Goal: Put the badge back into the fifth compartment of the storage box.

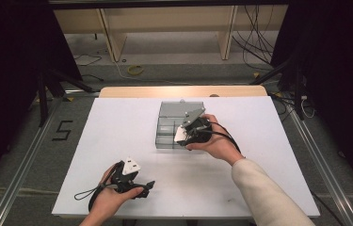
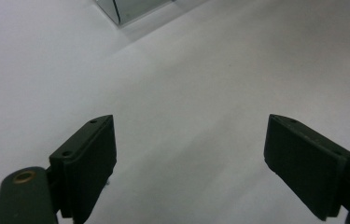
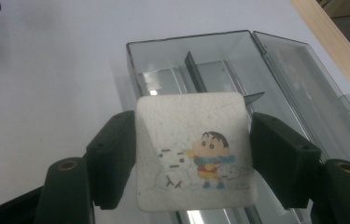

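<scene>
Right gripper (image 3: pixel 192 154): jaws spread wide and clamped on either side of a white square tile (image 3: pixel 193 151); both pads press its edges.
Tile: printed with a cartoon child beside a snowman; held face-up to the gripper's camera, over the near end of the box.
Box (image 3: pixel 200 70): clear grey plastic, divided into compartments, lid (image 3: pixel 312 98) hinged open and lying flat beside it; sits mid-table toward the far edge.
Tile vs box: whether the tile touches the box or hangs just above it I cannot tell from this angle.
Left gripper (image 2: pixel 189 154): jaws wide apart, nothing between them, over bare table.
Left hand (image 1: pixel 113 195): near front edge, well apart from the box.
Table (image 1: pixel 117 132): white sheet on wood top.
</scene>
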Demonstrator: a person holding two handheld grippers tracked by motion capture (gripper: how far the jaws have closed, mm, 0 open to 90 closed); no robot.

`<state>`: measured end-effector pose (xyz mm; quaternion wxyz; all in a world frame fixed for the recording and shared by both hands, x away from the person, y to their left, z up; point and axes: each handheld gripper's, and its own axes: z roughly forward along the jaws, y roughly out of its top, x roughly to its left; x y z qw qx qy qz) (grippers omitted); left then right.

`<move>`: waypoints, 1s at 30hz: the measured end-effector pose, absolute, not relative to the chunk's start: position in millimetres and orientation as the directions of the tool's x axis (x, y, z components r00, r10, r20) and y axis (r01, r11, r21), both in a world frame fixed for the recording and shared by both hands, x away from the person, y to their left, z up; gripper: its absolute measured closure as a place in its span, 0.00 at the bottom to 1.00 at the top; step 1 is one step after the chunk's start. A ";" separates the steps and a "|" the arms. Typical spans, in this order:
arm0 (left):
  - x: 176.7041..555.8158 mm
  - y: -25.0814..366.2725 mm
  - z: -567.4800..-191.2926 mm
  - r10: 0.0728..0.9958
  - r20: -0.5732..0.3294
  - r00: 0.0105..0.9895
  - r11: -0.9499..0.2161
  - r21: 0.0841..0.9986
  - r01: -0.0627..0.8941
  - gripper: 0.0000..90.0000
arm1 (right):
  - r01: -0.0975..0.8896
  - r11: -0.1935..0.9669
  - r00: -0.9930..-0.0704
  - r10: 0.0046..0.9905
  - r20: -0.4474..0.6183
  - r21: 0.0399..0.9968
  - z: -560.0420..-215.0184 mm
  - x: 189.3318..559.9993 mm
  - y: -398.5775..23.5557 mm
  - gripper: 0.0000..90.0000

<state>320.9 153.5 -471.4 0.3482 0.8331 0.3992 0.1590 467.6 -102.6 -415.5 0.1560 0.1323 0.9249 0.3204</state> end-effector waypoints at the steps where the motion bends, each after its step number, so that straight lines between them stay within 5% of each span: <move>1: 320.9 153.5 -471.4 0.776 -0.013 0.631 -0.439 0.707 0.554 0.18 | 0.142 0.761 -0.916 0.343 -0.206 0.633 -415.4 468.8 -102.1 0.37; 30: 321.1 153.8 -471.2 0.775 -0.013 0.632 -0.440 0.707 0.554 0.18 | 0.186 0.761 -0.902 0.383 -0.200 0.621 -419.9 487.9 -91.5 0.37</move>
